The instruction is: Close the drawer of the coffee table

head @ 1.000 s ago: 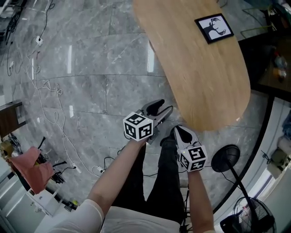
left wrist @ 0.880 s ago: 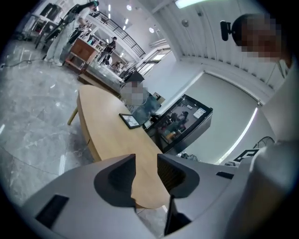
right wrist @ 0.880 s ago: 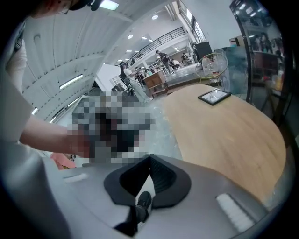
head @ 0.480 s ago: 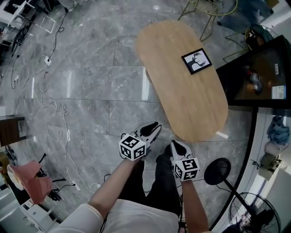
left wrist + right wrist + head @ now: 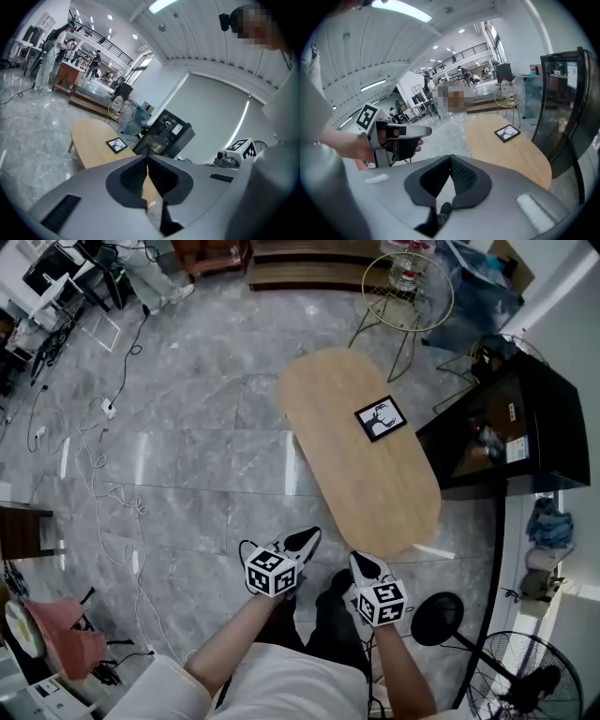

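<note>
Table [image 5: 370, 488] lies just right of centre in the head view. It has an oval wood top whose long axis runs from upper left to lower right. A small picture [image 5: 381, 418] lies on the far half.

Drawer: no view shows it as such. A pale strip [image 5: 433, 550] juts out at the lower right of the table's near end. I cannot tell whether it is the drawer front; if it is, the drawer is still out.

Left gripper [image 5: 306, 540]: bottom centre of the frame, over bare floor [image 5: 187, 446]. Its jaws are pressed together with nothing between them, as its own view [image 5: 147, 176] confirms.

Right gripper [image 5: 364, 564]: just to the right of the left one. Its tips are also closed and empty [image 5: 450, 178].

Relation that matters: the table lies up and to the right of both grippers and touches neither. Its rounded near end is close above the right gripper, and the strip is further right again. The right gripper is therefore the nearer one.

Judgement: the closing push is not yet begun, and it would likely run along the long axis, toward upper left.
</note>
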Demonstrator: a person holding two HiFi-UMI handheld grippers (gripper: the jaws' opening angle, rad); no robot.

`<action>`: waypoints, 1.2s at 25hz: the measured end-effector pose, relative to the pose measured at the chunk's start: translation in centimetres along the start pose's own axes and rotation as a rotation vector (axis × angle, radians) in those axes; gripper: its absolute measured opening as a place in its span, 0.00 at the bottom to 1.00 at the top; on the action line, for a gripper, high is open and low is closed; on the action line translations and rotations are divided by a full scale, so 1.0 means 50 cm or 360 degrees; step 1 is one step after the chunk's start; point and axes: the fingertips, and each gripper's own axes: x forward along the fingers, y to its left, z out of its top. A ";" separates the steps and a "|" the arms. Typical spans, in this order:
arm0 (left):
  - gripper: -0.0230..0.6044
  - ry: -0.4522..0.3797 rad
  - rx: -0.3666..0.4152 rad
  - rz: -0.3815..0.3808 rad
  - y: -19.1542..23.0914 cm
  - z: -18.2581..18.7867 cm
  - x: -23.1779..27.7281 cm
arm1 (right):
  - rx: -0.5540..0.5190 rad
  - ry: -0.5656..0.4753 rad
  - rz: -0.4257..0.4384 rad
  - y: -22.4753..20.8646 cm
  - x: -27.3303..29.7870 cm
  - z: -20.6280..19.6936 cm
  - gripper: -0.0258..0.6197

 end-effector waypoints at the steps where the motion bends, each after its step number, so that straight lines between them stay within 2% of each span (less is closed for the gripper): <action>1: 0.06 -0.0012 0.0010 -0.0002 -0.014 0.017 -0.011 | 0.0001 -0.0015 0.0000 0.008 -0.012 0.017 0.06; 12: 0.05 -0.0121 0.0185 -0.0116 -0.145 0.156 -0.109 | -0.0053 -0.0188 0.0025 0.085 -0.132 0.171 0.06; 20: 0.05 -0.0176 0.0292 -0.0132 -0.187 0.210 -0.161 | -0.0192 -0.0247 0.0009 0.115 -0.194 0.231 0.06; 30: 0.05 -0.0269 0.0437 -0.0168 -0.264 0.306 -0.226 | -0.0234 -0.0455 -0.0021 0.135 -0.281 0.340 0.06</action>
